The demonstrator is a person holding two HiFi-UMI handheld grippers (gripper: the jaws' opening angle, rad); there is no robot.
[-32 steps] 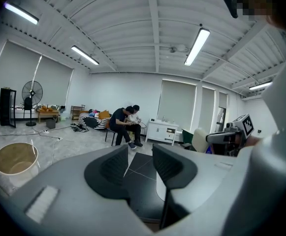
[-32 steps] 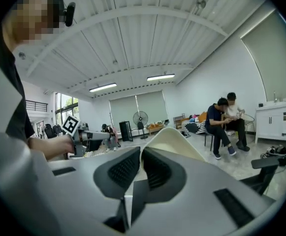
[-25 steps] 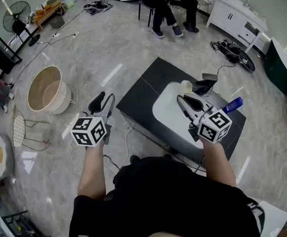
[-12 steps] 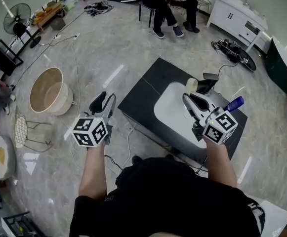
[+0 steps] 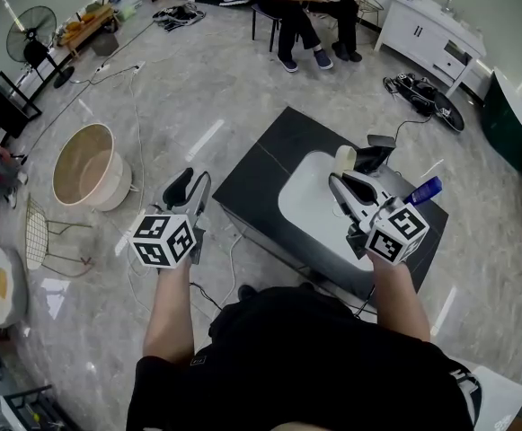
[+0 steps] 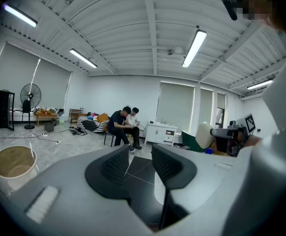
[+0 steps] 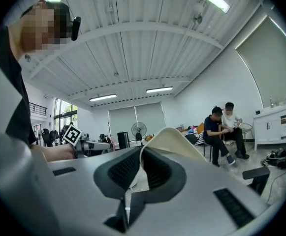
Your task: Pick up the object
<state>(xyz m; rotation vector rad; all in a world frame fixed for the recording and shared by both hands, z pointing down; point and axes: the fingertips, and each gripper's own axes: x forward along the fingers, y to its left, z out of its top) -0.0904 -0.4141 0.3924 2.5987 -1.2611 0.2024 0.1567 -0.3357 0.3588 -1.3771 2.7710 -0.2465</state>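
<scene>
My right gripper (image 5: 336,185) is shut on the thin wall of a cream cup-like object (image 5: 344,158), which it holds above the white oval tray (image 5: 305,206) on the black low table (image 5: 261,173). In the right gripper view the cream object (image 7: 174,141) curves up and over the right jaw, its edge pinched where the pads meet (image 7: 139,168). My left gripper (image 5: 189,183) hangs over the floor left of the table, jaws apart with nothing between them (image 6: 140,163). The left gripper view also shows the cream object (image 6: 204,134) at the far right.
A blue object (image 5: 423,189) and a black device (image 5: 375,155) lie at the table's far right. A round beige basket (image 5: 84,164), a wire stool (image 5: 36,232) and a fan (image 5: 27,39) stand on the floor to the left. Two seated people (image 5: 305,7) are at the back, beside a white cabinet (image 5: 431,30).
The right gripper with the cream object drifted a little to the right and away, then settled slightly back. The left gripper has stayed put.
</scene>
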